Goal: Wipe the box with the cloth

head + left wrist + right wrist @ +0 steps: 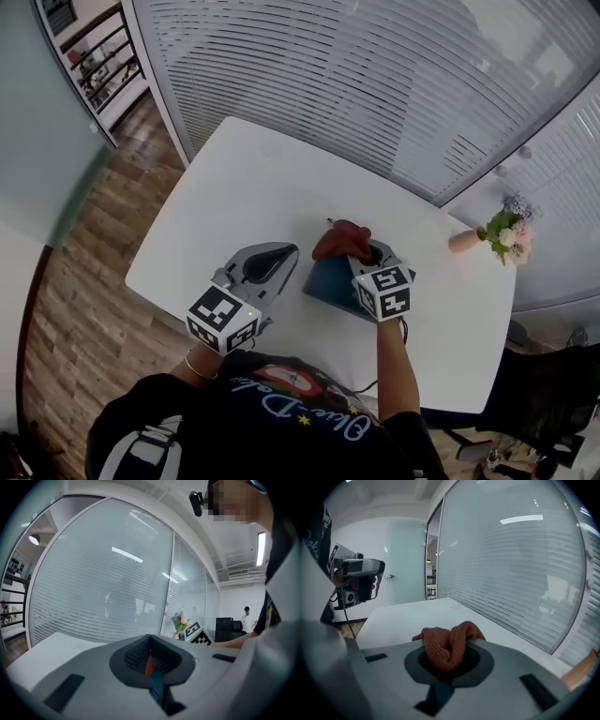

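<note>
A dark blue flat box (328, 281) lies on the white table (244, 187) near its front edge. My right gripper (370, 255) hangs over the box's right half, shut on a bunched red-brown knitted cloth (339, 240) that rests at the box's far edge. In the right gripper view the cloth (447, 646) fills the hollow between the jaws. My left gripper (286, 253) sits just left of the box with its jaws together and nothing held. Through the slit between its jaws, the left gripper view shows a sliver of cloth (149, 666) and box (157, 684).
A small pink vase of flowers (502, 234) stands at the table's far right corner. A glass wall with blinds (375, 75) runs behind the table. Wooden floor (84, 272) lies to the left, and a dark chair (553, 394) stands at the lower right.
</note>
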